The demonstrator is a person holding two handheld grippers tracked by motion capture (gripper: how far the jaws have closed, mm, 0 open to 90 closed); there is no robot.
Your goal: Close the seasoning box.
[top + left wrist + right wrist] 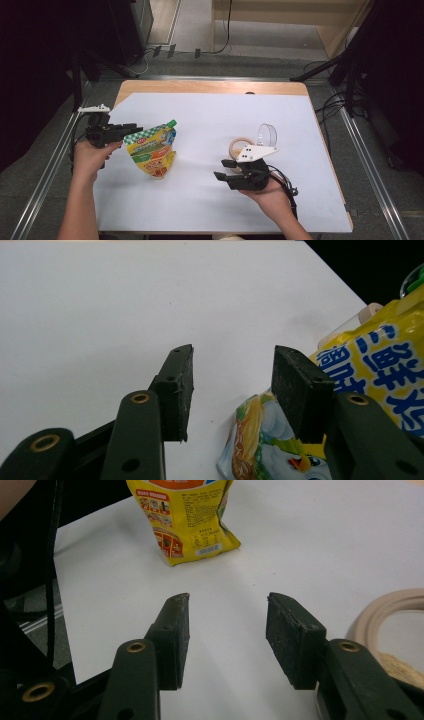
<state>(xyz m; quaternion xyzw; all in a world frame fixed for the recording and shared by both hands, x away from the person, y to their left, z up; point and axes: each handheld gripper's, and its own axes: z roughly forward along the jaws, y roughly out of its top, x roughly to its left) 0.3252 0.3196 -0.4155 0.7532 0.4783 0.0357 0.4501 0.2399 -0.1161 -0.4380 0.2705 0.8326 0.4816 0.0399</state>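
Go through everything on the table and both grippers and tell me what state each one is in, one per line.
Yellow spouted food pouch: lying flat on the white table cover, green cap on, not gripped.
Beige tape roll: lying flat, untouched.
Clear plastic ring: standing on edge beside the tape roll.
Left gripper: open, empty, next to the pouch.
Right gripper: open, empty.

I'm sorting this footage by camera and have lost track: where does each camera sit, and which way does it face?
High view: above the person's side, looking forward and down on the white table; both forearms, left gripper, right gripper.
Left gripper view: rides on the left gripper, looking along its open jaws past the yellow pouch.
Right gripper view: rides on the right gripper, looking across the table toward the pouch, tape roll beside it.
Shared: all three show the pouch and table.
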